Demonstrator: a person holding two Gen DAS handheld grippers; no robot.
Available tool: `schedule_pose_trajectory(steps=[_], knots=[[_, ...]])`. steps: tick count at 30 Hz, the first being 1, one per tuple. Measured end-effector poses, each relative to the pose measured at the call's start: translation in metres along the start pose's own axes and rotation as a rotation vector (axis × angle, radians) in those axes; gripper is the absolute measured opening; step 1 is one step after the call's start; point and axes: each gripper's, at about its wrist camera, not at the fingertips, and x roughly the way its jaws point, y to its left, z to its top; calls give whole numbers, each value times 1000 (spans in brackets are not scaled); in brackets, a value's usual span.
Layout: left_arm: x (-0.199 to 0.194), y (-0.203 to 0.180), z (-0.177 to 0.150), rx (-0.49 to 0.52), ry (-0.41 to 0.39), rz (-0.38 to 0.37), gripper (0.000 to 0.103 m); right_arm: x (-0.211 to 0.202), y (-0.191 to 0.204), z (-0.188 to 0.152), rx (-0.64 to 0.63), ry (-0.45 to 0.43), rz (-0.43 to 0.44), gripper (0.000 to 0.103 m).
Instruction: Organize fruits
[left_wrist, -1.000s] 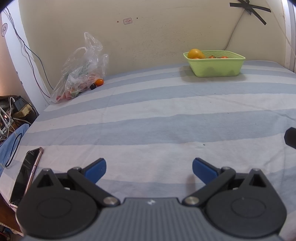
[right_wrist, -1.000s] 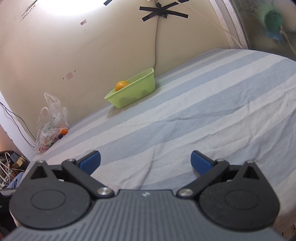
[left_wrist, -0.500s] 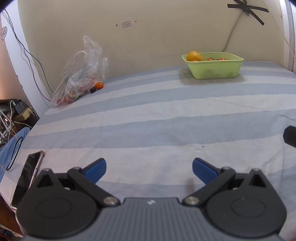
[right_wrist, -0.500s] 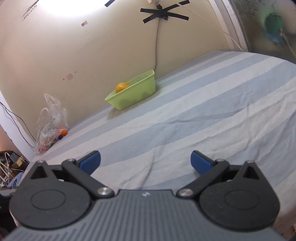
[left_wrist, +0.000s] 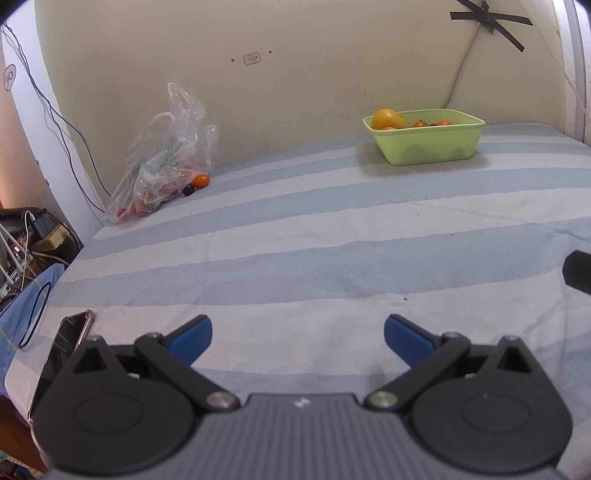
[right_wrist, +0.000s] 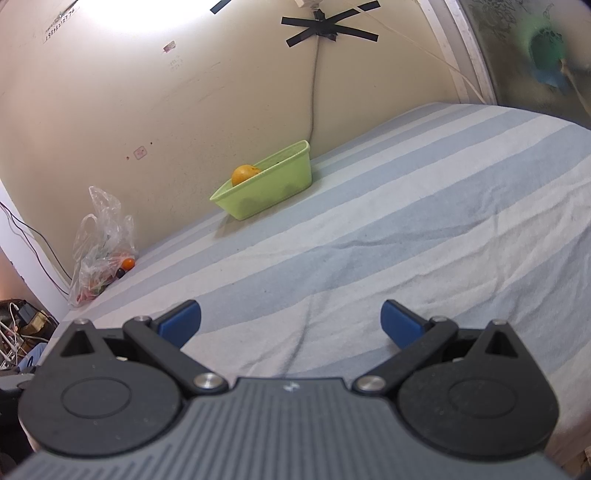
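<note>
A light green basket (left_wrist: 428, 142) (right_wrist: 267, 186) stands by the far wall on the striped bed; an orange (left_wrist: 386, 119) (right_wrist: 244, 174) and some small red fruits (left_wrist: 432, 123) lie in it. A clear plastic bag (left_wrist: 166, 162) (right_wrist: 101, 247) leans on the wall to the left, with a small orange fruit (left_wrist: 200, 180) (right_wrist: 127, 263) and a dark one (left_wrist: 188, 190) at its mouth. My left gripper (left_wrist: 297, 334) is open over the near bedsheet, holding nothing. My right gripper (right_wrist: 290, 321) is open too, far from the basket.
A phone (left_wrist: 61, 354) lies at the bed's near left edge. Cables and a power strip (left_wrist: 33, 236) clutter the floor on the left. A black part of the other gripper (left_wrist: 578, 271) pokes in at the right edge. The blue and white striped sheet (left_wrist: 332, 236) spreads between.
Both views have shifted slightly: the basket and bag sit a little lower and nearer in the frames. Both grippers stay open and nothing was picked up.
</note>
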Motion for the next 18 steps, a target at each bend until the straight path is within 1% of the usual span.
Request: schedule_pose_trajectory(steps=[18], knots=[[1, -3, -3, 19, 18, -32, 103, -1, 1, -1, 1, -4, -2, 103]])
